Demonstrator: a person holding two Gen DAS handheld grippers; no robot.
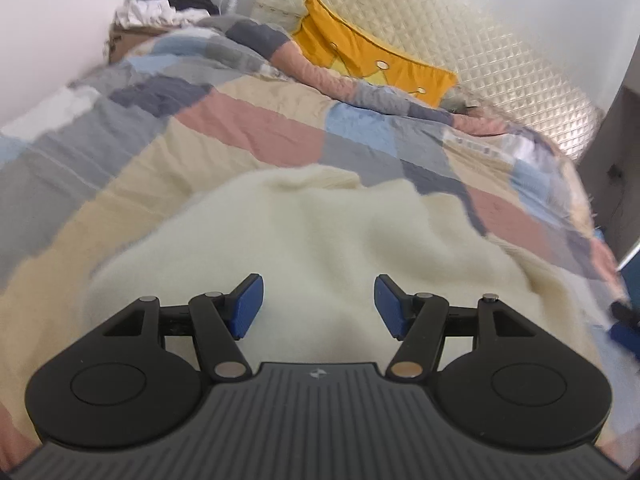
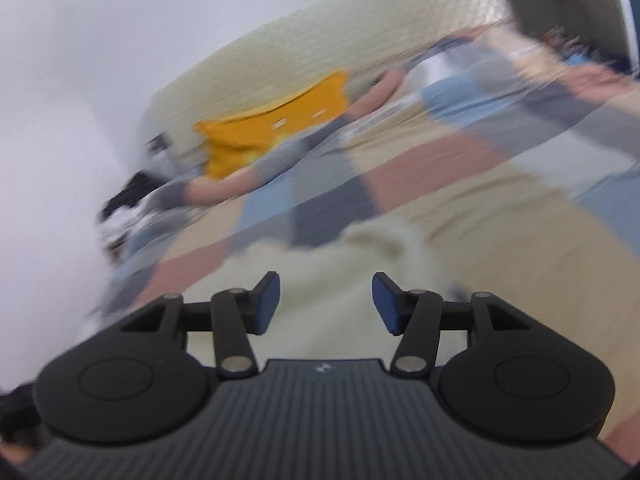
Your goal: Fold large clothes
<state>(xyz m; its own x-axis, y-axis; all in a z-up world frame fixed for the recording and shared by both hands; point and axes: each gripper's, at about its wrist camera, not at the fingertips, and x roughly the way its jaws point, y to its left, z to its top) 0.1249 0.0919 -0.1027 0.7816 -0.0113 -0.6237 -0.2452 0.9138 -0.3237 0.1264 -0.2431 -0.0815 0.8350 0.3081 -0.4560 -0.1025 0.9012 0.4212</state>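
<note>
A fluffy cream garment (image 1: 320, 240) lies spread on the patchwork bed cover (image 1: 248, 120). My left gripper (image 1: 319, 306) hovers over its near part, blue pads wide apart with nothing between them. In the blurred right wrist view the same cream garment (image 2: 320, 276) lies under my right gripper (image 2: 325, 302), whose blue pads also stand apart and hold nothing. At the far right edge of the left wrist view a dark blue blur (image 1: 624, 320) shows; I cannot tell what it is.
A yellow cushion (image 1: 372, 56) leans on the quilted cream headboard (image 1: 480, 40). A rumpled duvet ridge (image 1: 280, 56) runs across the bed's far side. A heap of dark and white clothes (image 1: 164, 4) sits in the far left corner by the wall.
</note>
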